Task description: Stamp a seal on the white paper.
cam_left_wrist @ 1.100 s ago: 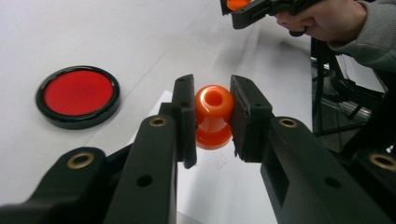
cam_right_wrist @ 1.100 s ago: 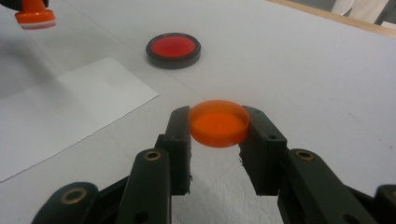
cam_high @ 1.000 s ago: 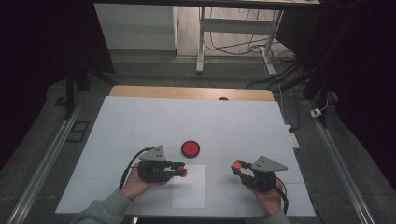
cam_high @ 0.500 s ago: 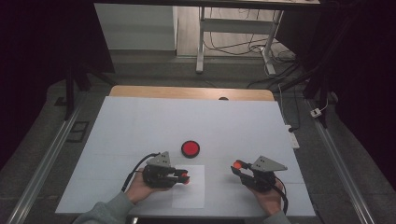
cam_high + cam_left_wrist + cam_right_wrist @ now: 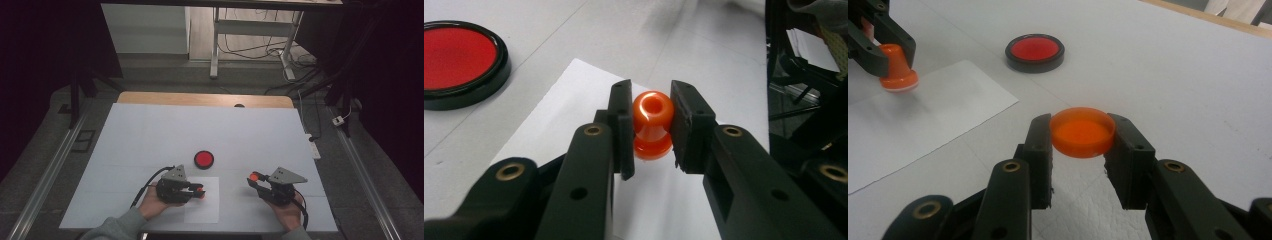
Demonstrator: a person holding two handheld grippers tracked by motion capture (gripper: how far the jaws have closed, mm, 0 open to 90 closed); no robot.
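My left gripper point(image 5: 200, 191) is shut on an orange knob-handled stamp point(image 5: 652, 125), gripped by its neck between the jaws. The stamp point(image 5: 895, 67) is upright over the white paper sheet point(image 5: 202, 207), base down. I cannot tell if it touches the sheet. To the right, over the bare table, my right gripper point(image 5: 254, 177) is shut on a flat round orange cap point(image 5: 1082, 131), held level a little above the surface. A round red ink pad point(image 5: 204, 159) in a black case lies just beyond the paper, between the two grippers.
The white tabletop point(image 5: 150, 130) stretches wide beyond the ink pad to a wooden strip point(image 5: 200, 99) at its far edge. Metal rails run along both sides. A white power strip point(image 5: 311, 145) sits off the right edge.
My left gripper has shifted slightly right and nearer the person, carrying the stamp from the paper's far-left corner to over the sheet. The right gripper has stayed still.
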